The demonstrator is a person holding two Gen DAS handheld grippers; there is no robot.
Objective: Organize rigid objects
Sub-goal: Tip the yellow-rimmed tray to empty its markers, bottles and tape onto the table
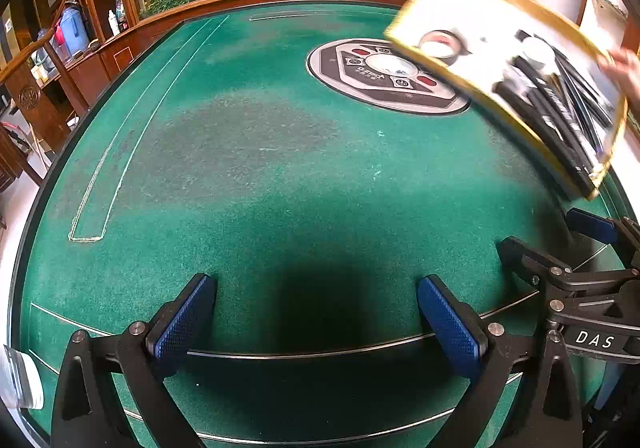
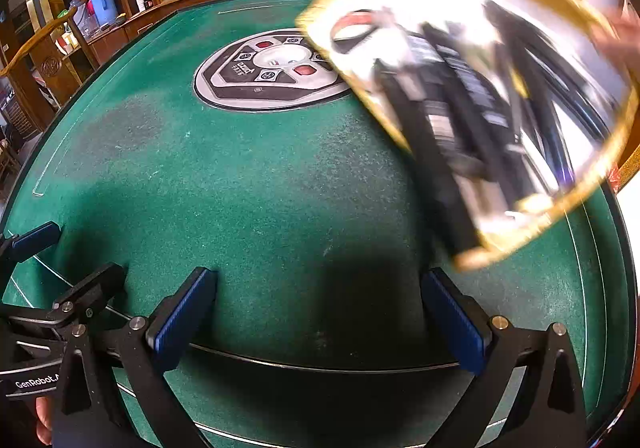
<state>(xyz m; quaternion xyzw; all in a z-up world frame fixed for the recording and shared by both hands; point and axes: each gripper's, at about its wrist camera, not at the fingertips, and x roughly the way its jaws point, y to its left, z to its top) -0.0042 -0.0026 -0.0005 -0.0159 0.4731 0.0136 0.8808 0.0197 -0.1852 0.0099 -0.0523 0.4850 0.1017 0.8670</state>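
Task at start, nothing yet sorted: left tool (image 1: 316, 312) and right tool (image 2: 318, 312) fully open and empty above bare green tabletop (image 1: 260, 167); gold-rimmed tray (image 1: 516, 75) of pens and tape, tilted in air at right, held by another hand (image 1: 626, 67).

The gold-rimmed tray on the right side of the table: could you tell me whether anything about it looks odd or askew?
Yes. The tray is tilted steeply above the green table, held at its far edge by a hand, not resting flat. A tape roll and dark pens lie on its slope and could slide. It is motion-blurred.
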